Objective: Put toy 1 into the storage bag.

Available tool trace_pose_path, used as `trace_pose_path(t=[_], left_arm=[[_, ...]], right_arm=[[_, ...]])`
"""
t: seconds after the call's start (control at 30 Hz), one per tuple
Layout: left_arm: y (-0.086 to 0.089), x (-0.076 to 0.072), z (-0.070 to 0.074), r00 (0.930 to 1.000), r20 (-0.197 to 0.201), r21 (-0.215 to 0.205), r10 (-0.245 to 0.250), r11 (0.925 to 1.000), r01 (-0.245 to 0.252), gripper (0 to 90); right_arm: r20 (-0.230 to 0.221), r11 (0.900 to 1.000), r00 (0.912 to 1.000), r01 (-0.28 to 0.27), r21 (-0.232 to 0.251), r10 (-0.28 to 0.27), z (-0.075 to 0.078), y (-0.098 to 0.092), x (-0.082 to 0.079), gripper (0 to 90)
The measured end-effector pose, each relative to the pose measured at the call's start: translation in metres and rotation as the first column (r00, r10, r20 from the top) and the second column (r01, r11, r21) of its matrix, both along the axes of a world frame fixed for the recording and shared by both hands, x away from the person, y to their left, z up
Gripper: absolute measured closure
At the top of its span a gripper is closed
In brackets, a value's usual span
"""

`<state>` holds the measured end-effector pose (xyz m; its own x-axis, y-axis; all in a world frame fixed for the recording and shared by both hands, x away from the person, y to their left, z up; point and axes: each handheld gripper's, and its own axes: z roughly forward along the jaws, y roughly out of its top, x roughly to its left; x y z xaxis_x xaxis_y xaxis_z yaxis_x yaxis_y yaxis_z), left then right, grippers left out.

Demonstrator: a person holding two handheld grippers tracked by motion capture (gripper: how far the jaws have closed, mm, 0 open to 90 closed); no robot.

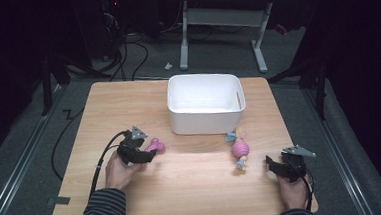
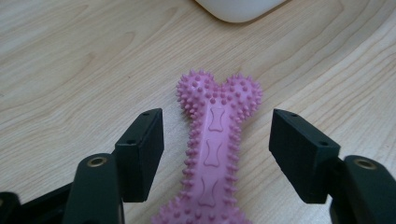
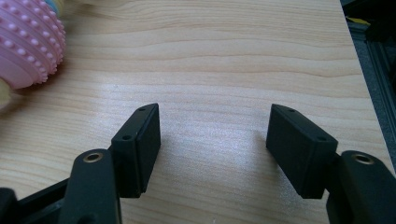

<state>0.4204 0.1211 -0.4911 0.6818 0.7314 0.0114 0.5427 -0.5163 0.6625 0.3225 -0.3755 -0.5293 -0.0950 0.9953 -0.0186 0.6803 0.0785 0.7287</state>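
Note:
A pink spiked rubber bone (image 2: pixel 212 154) lies flat on the wooden table (image 1: pixel 193 182), left of centre in the high view (image 1: pixel 156 145). My left gripper (image 2: pixel 215 140) straddles its shaft, one jaw on each side with a gap to the toy, so it is open. It sits at the bone's near end in the high view (image 1: pixel 148 152). A pink spiked ball with rope ends (image 1: pixel 240 149) lies right of centre, its edge at the upper left of the right gripper view (image 3: pixel 25 42). My right gripper (image 3: pixel 212 140) rests open and holds nothing, near the table's right front (image 1: pixel 274 163).
A white plastic bin (image 1: pixel 206 104) stands at the back middle of the table; its rounded corner shows at the top of the left gripper view (image 2: pixel 238 9). The table's right edge (image 3: pixel 362 70) runs close beside my right gripper. Desk legs and cables lie on the floor beyond.

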Motion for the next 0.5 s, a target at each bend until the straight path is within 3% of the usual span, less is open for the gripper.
trace_pose_path(t=[0.27, 0.5], left_arm=[[-0.003, 0.008, -0.011, 0.9996, -0.029, 0.028, 0.005, 0.9996, -0.004, 40.7], [-0.005, 0.009, -0.016, 0.9996, -0.027, 0.055, -0.003, 0.9985, 0.004, 45.3]], right_arm=[[0.0, 1.0, 1.0, -0.001, 0.0, 0.001, 0.0, 0.0, 0.0, 35.6], [0.0, 1.0, 1.0, -0.001, 0.0, 0.001, 0.0, 0.0, 0.0, 35.6]])
